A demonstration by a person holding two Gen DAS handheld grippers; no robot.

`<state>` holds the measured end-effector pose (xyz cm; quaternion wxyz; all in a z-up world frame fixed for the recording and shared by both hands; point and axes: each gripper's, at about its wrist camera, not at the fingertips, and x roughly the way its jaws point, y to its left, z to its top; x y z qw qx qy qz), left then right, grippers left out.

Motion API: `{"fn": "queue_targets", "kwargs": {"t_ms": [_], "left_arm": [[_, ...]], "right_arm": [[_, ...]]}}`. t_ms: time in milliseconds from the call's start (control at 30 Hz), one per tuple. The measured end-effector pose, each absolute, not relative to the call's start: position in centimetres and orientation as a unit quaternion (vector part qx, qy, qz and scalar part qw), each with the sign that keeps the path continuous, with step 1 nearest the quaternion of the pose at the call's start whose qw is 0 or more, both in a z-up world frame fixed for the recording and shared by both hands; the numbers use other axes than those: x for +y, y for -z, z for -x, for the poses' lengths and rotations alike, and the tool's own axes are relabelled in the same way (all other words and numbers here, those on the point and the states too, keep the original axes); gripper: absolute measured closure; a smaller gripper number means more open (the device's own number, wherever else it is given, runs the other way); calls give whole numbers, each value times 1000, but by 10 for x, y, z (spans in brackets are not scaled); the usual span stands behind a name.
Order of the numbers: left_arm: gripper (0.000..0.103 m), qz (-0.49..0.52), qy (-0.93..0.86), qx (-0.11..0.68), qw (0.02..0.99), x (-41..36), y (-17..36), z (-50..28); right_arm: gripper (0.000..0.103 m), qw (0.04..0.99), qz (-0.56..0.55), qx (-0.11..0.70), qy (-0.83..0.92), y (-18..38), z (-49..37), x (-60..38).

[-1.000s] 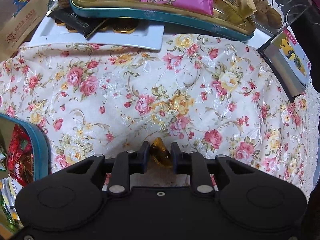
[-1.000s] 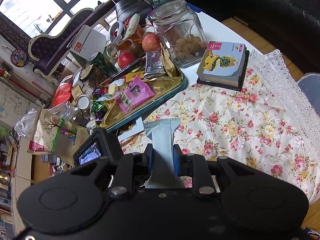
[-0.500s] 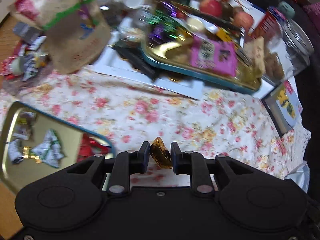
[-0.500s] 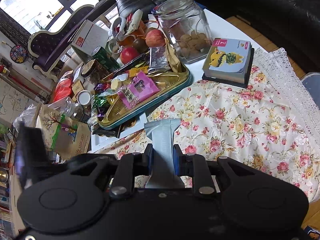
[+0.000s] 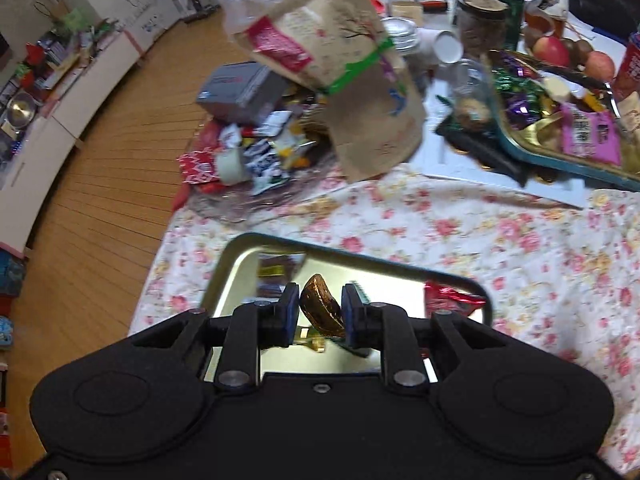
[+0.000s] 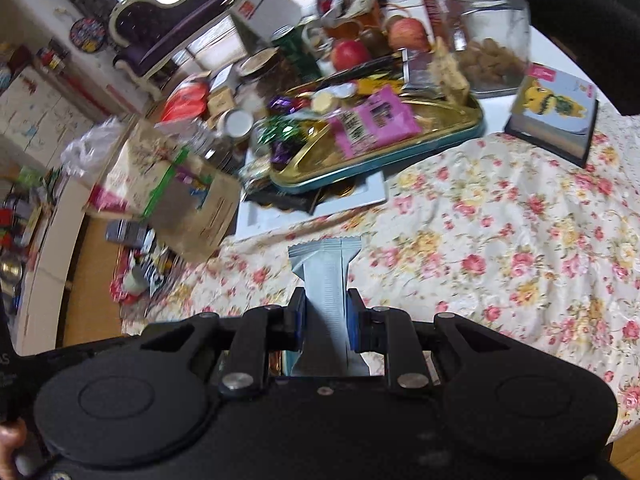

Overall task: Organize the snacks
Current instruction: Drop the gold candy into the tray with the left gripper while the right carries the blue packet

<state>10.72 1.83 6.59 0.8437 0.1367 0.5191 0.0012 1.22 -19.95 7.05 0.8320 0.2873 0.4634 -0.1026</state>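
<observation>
My left gripper [image 5: 320,309] is shut on a gold foil chocolate coin [image 5: 321,309], held on edge over a shiny gold tin tray [image 5: 240,276] with a teal rim on the floral cloth. That tray holds a dark wrapped snack [image 5: 276,270] and a red wrapper [image 5: 448,298] at its right edge. My right gripper [image 6: 325,316] is shut on a long grey snack bar packet [image 6: 326,276], above the floral tablecloth [image 6: 500,240]. A second gold tray [image 6: 400,148] full of sweets, with a pink packet [image 6: 370,122], lies farther back.
A brown paper bag [image 5: 352,80] with a green band leans at the table's left end beside a heap of small packets [image 5: 260,156]. Behind are a glass cookie jar [image 6: 486,28], apples [image 6: 350,54], a small book [image 6: 556,116], and a white board [image 5: 500,176]. Wooden floor [image 5: 100,184] lies left.
My left gripper has swung left and risen with the coin, from over bare floral cloth to above the near gold tray. My right gripper with the grey packet has shifted and rolled slightly.
</observation>
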Motion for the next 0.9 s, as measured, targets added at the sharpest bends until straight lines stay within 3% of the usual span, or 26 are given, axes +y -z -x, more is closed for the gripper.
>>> {"fn": "queue_targets", "kwargs": {"t_ms": [333,900], "left_arm": [[73,-87,12,543,835,58,-61,-110],[73,-30,40,590,806,81,-48,-119]], "right_arm": [[81,827,-216,516,65,-42,-19,-147],[81,812,-193,549,46,-20,-41,-105]]}}
